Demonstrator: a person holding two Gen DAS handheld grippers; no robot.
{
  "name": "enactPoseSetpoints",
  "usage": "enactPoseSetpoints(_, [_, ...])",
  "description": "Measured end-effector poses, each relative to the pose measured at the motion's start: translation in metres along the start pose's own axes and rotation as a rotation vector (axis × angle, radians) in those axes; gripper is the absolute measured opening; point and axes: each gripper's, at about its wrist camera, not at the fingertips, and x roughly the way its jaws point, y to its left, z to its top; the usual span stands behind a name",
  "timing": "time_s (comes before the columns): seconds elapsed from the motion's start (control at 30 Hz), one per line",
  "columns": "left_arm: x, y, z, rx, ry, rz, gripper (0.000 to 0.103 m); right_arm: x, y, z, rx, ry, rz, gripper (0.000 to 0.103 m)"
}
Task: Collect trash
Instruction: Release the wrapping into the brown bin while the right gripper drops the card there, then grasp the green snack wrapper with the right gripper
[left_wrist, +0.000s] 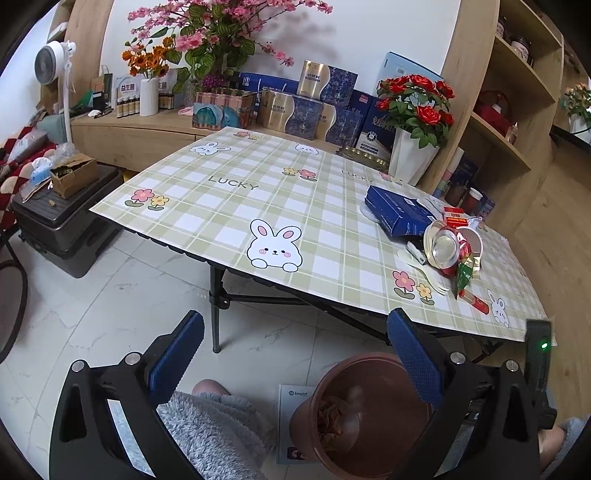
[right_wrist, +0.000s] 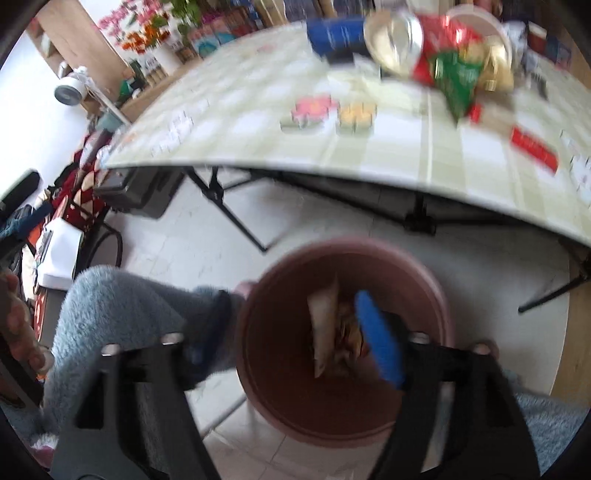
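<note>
A brown bin (left_wrist: 354, 417) stands on the floor in front of the table and holds crumpled wrappers (right_wrist: 332, 332). My left gripper (left_wrist: 295, 354) is open and empty, above the floor beside the bin. My right gripper (right_wrist: 291, 339) is open and empty above the bin (right_wrist: 258, 332); this view is blurred. On the table (left_wrist: 229, 206) lies a trash pile: a crushed red can (left_wrist: 443, 247), a blue box (left_wrist: 399, 214), a green wrapper (left_wrist: 463, 275), a red packet (left_wrist: 478, 301) and a plastic fork (left_wrist: 424, 269). The can (right_wrist: 399, 40) and green wrapper (right_wrist: 456, 83) also show in the right wrist view.
A white vase of red roses (left_wrist: 413, 155) stands at the table's far right corner. Boxes and flowers line the back counter (left_wrist: 147, 125). A black case (left_wrist: 62, 225) with a cardboard box sits left. Wooden shelves (left_wrist: 517, 110) stand right. My knees in grey fleece (left_wrist: 214, 435) are below.
</note>
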Motion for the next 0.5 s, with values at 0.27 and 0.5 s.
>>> enactPoseSetpoints(0.27, [0.011,-0.010,-0.005,0.029,0.028,-0.001,0.097,-0.056,-0.031,0.003,0.025,-0.211,-0.193,0.097])
enactPoseSetpoints(0.5, [0.018,-0.023,-0.006,0.063,0.047,-0.010,0.097,-0.092,-0.063,0.010,0.029,-0.332,-0.302,0.097])
